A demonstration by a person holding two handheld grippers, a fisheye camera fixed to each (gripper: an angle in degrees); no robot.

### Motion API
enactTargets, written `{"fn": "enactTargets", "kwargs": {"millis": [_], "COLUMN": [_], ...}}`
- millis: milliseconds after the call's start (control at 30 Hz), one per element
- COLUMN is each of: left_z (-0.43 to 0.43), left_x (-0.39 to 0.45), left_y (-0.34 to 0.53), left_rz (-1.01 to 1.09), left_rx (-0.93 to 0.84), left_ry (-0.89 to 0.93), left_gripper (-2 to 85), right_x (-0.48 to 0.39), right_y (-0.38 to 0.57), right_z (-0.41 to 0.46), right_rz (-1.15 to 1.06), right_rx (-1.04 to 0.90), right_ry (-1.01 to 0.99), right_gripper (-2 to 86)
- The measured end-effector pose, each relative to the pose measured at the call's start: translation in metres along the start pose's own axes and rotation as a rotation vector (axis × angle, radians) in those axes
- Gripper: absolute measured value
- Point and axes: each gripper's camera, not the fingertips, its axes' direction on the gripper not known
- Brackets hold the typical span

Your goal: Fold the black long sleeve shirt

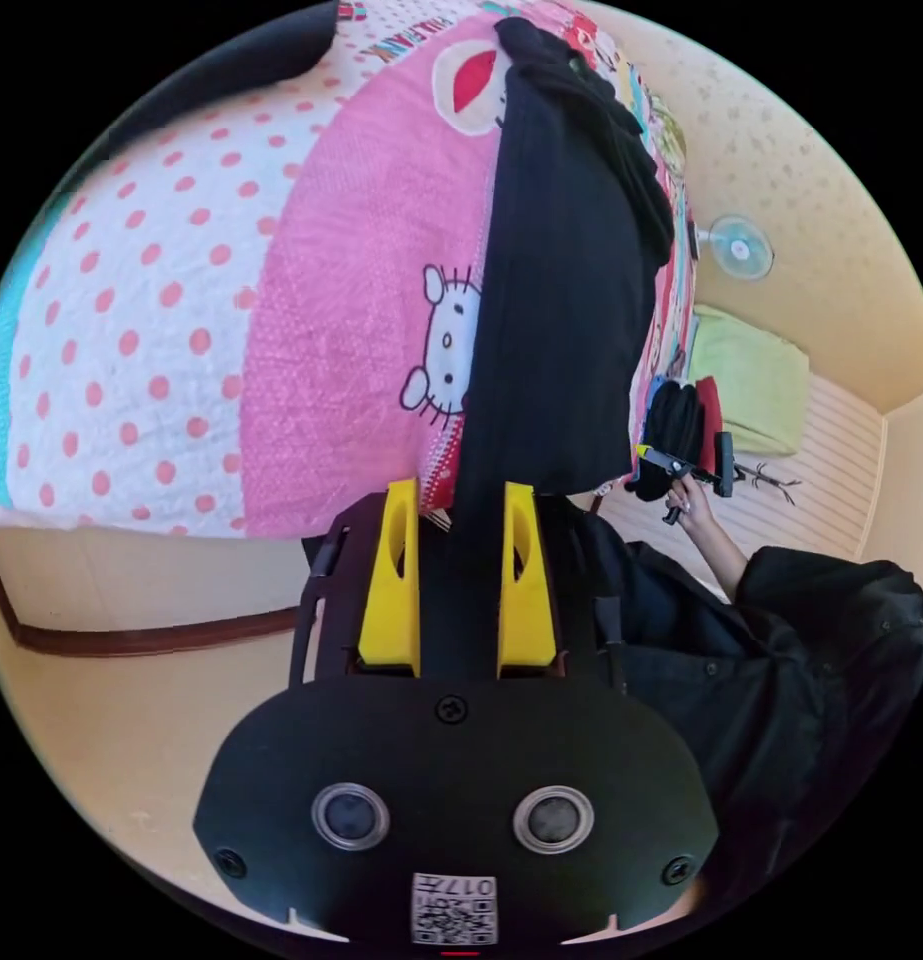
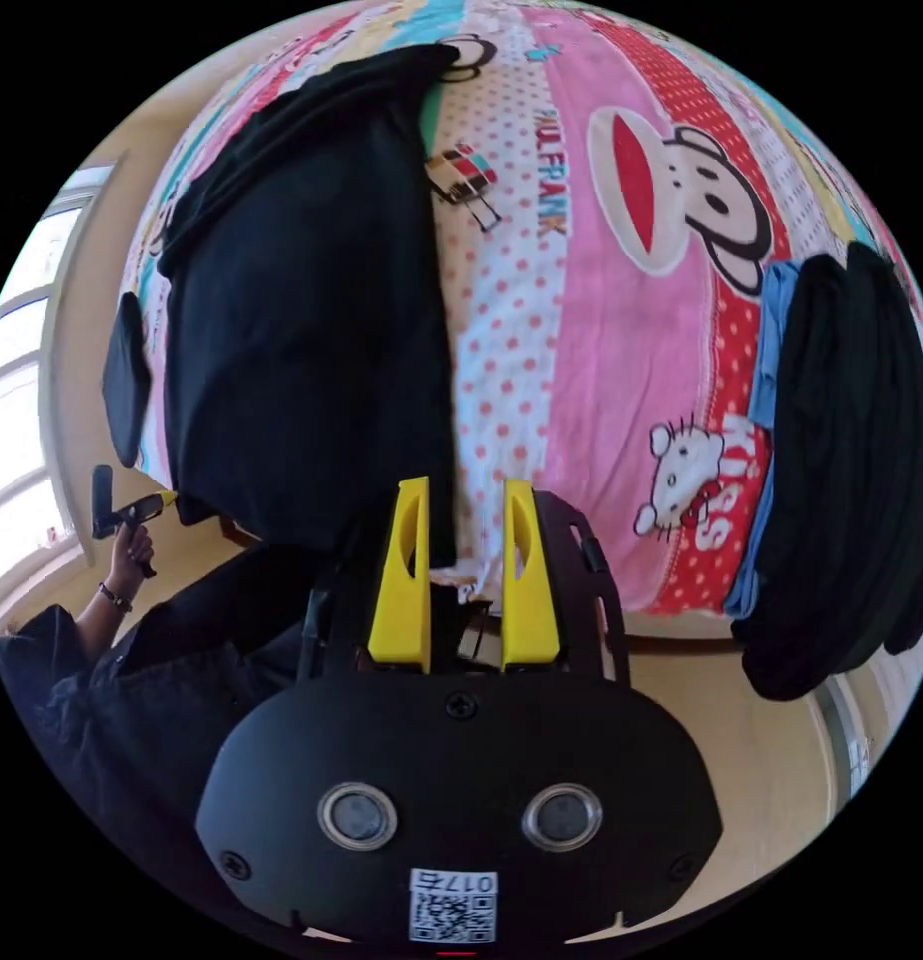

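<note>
The black long sleeve shirt (image 1: 566, 300) lies as a long panel on the patterned bed cover (image 1: 361, 330), its far end bunched up. A strip of it runs over the bed's edge into my left gripper (image 1: 459, 575), whose yellow jaws stand apart with the cloth filling the gap. In the right gripper view the shirt (image 2: 301, 330) lies flat, and my right gripper (image 2: 465, 575) sits at its near corner, jaws apart, with bed cover showing between them. Each view shows the other gripper at the shirt's opposite near corner: the right gripper (image 1: 649, 458) and the left gripper (image 2: 161, 498), each held by a hand.
A stack of dark folded clothes (image 2: 851, 450) on a blue garment (image 2: 771, 350) sits on the bed beside the shirt. A green cushion (image 1: 751, 380) and a fan (image 1: 741, 248) stand beyond. The person's black-clad body (image 1: 781, 660) is close by, over cream floor (image 1: 131, 720).
</note>
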Motion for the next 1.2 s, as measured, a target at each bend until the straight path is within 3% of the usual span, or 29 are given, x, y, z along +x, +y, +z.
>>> {"fn": "enactTargets", "kwargs": {"millis": [167,267,400,667,800,867,1200], "left_z": [-0.004,-0.01,-0.035,-0.088,-0.096,-0.098,-0.15], "left_x": [0.018,0.038,0.068,0.118,0.141,0.15,0.207], "left_y": [-0.008,-0.007,0.005,0.018,0.014,0.012,0.062], "left_rz": [-0.057,-0.058,-0.091,-0.07,-0.075,-0.079,-0.006], "left_rx": [-0.061,-0.092,-0.064,0.007,0.0,-0.003,0.131], "left_ry": [0.051,0.188,0.206,0.388,0.389,0.436,0.816], "left_gripper": [10.1,4.9,4.1,4.0,3.9,3.7,3.1], "right_x": [0.005,-0.003,-0.011,0.041,0.057,0.065,0.085], "right_y": [0.006,-0.003,-0.003,0.014,0.01,0.009,0.077], "right_z": [0.001,-0.01,-0.011,0.014,0.027,0.026,-0.107], "right_rz": [0.141,0.148,0.179,0.342,0.37,0.356,0.024], "right_rx": [0.047,0.066,0.073,0.179,0.13,0.081,0.235], "right_ry": [-0.165,-0.308,-0.344,-0.931,-0.93,-0.907,-1.048], "right_gripper": [12.0,10.3,10.8,16.5,13.1,5.6,3.3]}}
